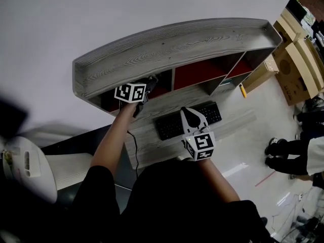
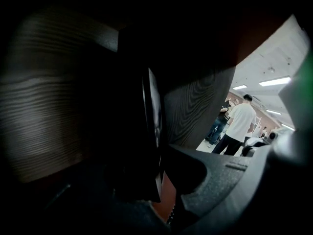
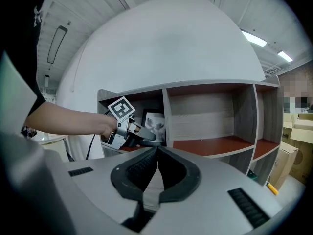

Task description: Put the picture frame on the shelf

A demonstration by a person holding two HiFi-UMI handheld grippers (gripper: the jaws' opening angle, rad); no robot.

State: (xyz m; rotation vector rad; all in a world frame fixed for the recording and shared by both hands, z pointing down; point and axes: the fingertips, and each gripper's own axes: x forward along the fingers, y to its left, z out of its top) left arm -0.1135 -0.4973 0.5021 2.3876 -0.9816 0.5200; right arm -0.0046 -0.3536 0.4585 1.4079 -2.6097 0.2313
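The right gripper [image 3: 156, 153] hung nearest the camera, its jaws pressed together on nothing above the keyboard [image 1: 172, 125], apparently parked out of the way. Beyond it, the left gripper [image 3: 149, 139] reached into the leftmost compartment of the shelf [image 1: 167, 44], its jaws clamped on the picture frame [image 3: 155, 124]. The frame stood upright inside, seemingly steadied until it could stand alone. No brand or lettering was legible; only the grippers' square markers showed.

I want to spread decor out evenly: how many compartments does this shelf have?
3, side by side: the left compartment contains the picture frame, the middle compartment looks bare, and the right compartment is narrower. None seems hidden.
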